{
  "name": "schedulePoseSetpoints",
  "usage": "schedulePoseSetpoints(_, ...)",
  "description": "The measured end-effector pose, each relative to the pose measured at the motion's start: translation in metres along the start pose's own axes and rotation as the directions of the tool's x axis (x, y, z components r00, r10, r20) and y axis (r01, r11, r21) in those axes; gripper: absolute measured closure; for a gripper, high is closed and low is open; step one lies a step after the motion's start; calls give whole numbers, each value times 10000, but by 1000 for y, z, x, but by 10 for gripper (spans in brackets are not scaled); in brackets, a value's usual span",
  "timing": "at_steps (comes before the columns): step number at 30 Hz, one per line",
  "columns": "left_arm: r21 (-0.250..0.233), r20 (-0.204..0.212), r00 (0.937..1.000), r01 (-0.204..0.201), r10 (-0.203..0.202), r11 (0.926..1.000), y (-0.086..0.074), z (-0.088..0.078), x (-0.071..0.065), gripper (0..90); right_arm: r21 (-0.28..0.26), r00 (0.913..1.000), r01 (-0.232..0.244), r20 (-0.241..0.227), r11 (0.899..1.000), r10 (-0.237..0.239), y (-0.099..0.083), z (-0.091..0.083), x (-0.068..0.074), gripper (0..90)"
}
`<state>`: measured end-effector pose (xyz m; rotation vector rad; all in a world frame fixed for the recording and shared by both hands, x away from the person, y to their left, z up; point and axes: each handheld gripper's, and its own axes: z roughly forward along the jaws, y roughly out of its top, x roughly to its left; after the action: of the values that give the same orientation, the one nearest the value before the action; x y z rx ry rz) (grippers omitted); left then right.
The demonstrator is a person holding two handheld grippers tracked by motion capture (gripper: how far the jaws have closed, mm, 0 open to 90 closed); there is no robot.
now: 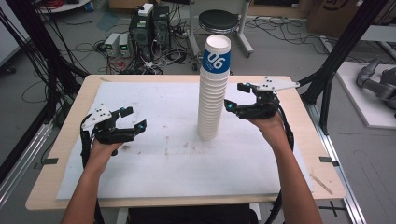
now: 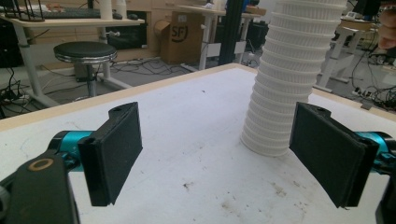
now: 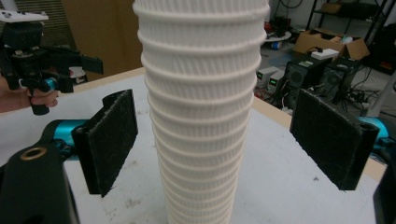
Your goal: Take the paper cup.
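A tall stack of white ribbed paper cups (image 1: 212, 91) stands upright near the middle of the white board (image 1: 168, 158); its top cup carries a blue band marked 06. My right gripper (image 1: 237, 96) is open just right of the stack, about halfway up it. In the right gripper view the stack (image 3: 201, 107) rises between and beyond the two black pads (image 3: 108, 140), untouched. My left gripper (image 1: 133, 118) is open at the left, well away from the cups, and holds nothing. In the left gripper view the stack (image 2: 289, 79) is ahead to the right.
The white board lies on a wooden table (image 1: 56, 154). Small dark stains (image 1: 170, 147) mark the board near the stack's base. Beyond the far edge are a black stool (image 1: 218, 21), computer boxes (image 1: 149, 28) and floor cables. Black frame posts (image 1: 336, 51) stand at the right.
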<state>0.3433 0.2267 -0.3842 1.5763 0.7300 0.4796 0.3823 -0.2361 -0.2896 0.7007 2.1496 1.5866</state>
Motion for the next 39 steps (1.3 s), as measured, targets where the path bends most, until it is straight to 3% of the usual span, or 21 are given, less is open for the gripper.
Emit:
schedulePoseSetpoints(8, 32, -39, 10000, 53, -53, 10000, 0, 1, 1, 168, -118, 9995, 239, -184, 9996, -241, 20, 14, -1, 151)
schedulePoseSetpoints(13, 43, -36, 10000, 83, -83, 10000, 0, 2, 0, 168, -172, 9980, 289, -561, 9994, -299, 32, 25, -1, 146)
schedulePoseSetpoints(18, 4, 0, 10000, 9, -9, 10000, 4, 1, 0, 168, 0, 9977, 148, -667, 9999, -148, 35, 39, -5, 133)
schedulePoseSetpoints(22, -109, 46, 10000, -9, 10, 9999, 10, 2, -1, 168, 11, 9965, 269, -793, 9996, -267, 36, 41, -5, 132)
schedulePoseSetpoints(25, -124, 87, 9999, -104, 105, 9999, 14, 3, -1, 168, 43, 9977, 234, -639, 9997, -231, 36, 40, -6, 139)
schedulePoseSetpoints(34, -483, 792, 9945, -645, 682, 9967, 65, 19, -12, 168, 174, 9975, 305, -637, 9994, -293, 37, 38, -4, 148)
schedulePoseSetpoints(35, -548, 1001, 9916, -768, 820, 9955, 80, 25, -15, 167, 169, 9974, 314, -660, 9994, -303, 37, 38, -5, 148)
schedulePoseSetpoints(36, -548, 1001, 9916, -768, 820, 9955, 80, 25, -15, 168, 182, 9974, 293, -668, 9994, -280, 37, 38, -5, 149)
schedulePoseSetpoints(39, -728, 1453, 9834, -987, 1084, 9925, 110, 36, -23, 168, 208, 9972, 318, -685, 9993, -303, 37, 37, -5, 150)
